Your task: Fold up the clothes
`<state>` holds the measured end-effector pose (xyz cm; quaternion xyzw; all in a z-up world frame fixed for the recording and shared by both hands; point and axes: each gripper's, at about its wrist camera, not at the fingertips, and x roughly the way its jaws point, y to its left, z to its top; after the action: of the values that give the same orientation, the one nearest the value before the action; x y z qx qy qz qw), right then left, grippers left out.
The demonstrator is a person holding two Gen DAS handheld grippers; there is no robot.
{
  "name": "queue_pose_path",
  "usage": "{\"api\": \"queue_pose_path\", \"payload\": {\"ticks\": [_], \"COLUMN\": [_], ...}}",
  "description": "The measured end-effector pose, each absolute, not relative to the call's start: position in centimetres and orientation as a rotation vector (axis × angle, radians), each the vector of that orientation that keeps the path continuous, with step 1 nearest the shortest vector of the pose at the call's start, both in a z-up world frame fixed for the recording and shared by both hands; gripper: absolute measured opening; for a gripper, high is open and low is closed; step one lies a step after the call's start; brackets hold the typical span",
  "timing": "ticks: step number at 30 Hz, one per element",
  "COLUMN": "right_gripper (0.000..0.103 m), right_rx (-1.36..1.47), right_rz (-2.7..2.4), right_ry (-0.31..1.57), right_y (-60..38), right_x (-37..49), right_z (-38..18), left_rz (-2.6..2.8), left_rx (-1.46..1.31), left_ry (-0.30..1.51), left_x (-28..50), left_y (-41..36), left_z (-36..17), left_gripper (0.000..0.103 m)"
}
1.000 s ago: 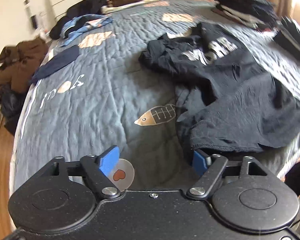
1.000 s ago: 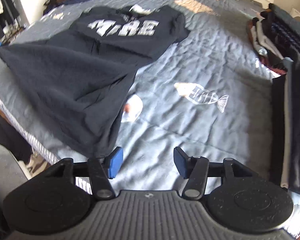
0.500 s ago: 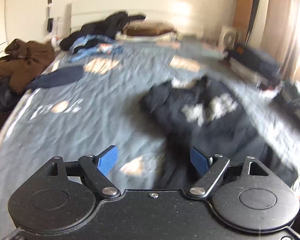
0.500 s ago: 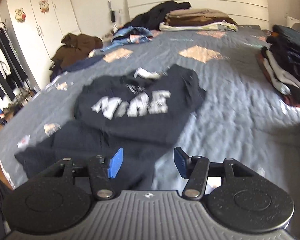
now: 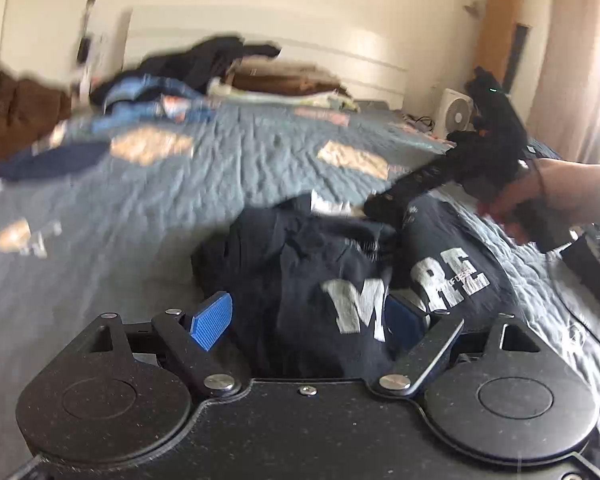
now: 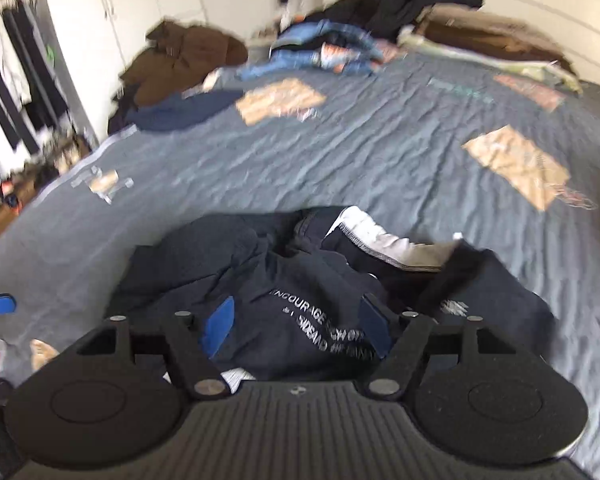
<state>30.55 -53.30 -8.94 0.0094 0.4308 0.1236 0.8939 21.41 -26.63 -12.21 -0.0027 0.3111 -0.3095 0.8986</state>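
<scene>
Both hand-held grippers are seen low over a dark navy T-shirt (image 5: 340,264) that lies crumpled on a blue-grey quilted bedspread (image 5: 228,168). On the left gripper (image 5: 306,320) the blue pads are set wide apart and the jaws are opening; shirt cloth is seen between them, but contact cannot be made out. On the right gripper (image 6: 296,330) the jaws are likewise opening, with printed cloth between the pads and no clear pinch.

The shirt's outline is largely hidden by its own folds and by the gripper bodies, and its lower end is cut off. White block lettering is partly swallowed by creases. The collar, with pale lining, is pointed towards the headboard (image 5: 340,56), so the long axis is judged to run roughly up the bed.

A person's hand (image 5: 556,196) holding the right gripper is seen at the right edge of the left view. Heaped clothes (image 6: 340,48) near the headboard are blurred.
</scene>
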Motion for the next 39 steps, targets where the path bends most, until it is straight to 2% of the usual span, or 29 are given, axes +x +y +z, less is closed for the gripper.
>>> {"api": "queue_pose_path", "payload": {"ticks": [4, 10, 11, 12, 14, 22, 26, 28, 31, 33, 39], "right_gripper": [0.069, 0.069, 0.063, 0.046, 0.025, 0.022, 0.027, 0.027, 0.043, 0.058, 0.071], "right_rx": [0.087, 0.123, 0.112, 0.101, 0.098, 0.017, -0.099, -0.064, -0.021, 0.009, 0.119], "right_rz": [0.257, 0.198, 0.2, 0.195, 0.178, 0.101, 0.07, 0.053, 0.06, 0.091, 0.128], "right_ry": [0.962, 1.048, 1.048, 1.036, 1.002, 0.716, 0.72, 0.759, 0.745, 0.734, 0.585], "right_y": [-52.6, -52.1, -51.9, -51.7, -51.5, -50.7, -49.4, -49.4, -49.7, -50.1, -52.0], "right_x": [36.0, 41.1, 41.3, 41.4, 41.6, 46.1, 48.8, 49.1, 47.4, 45.2, 32.8], "right_z": [-12.4, -16.6, -16.9, -17.0, -16.4, -11.3, -12.2, -12.4, -10.6, -8.3, -2.0], "left_rz": [-0.607, -0.61, -0.605, -0.596, -0.583, -0.514, -0.471, -0.463, -0.446, -0.434, -0.428], "left_rx": [0.047, -0.016, -0.018, -0.024, -0.04, -0.097, -0.116, -0.124, -0.136, -0.151, -0.19], "left_ry": [0.659, 0.697, 0.704, 0.717, 0.733, 0.685, 0.691, 0.683, 0.672, 0.666, 0.637], "left_x": [22.2, 23.0, 23.1, 23.3, 23.5, 23.3, 23.9, 24.0, 24.1, 24.2, 24.5], "left_y": [-26.6, -26.2, -26.2, -26.2, -26.1, -25.1, -24.3, -23.9, -23.3, -22.9, -22.0], "left_z": [-13.2, -13.6, -13.8, -13.9, -14.0, -13.6, -13.3, -13.0, -12.6, -12.5, -11.8], "left_gripper": [0.082, 0.082, 0.082, 0.082, 0.082, 0.082, 0.082, 0.082, 0.082, 0.082, 0.082]}}
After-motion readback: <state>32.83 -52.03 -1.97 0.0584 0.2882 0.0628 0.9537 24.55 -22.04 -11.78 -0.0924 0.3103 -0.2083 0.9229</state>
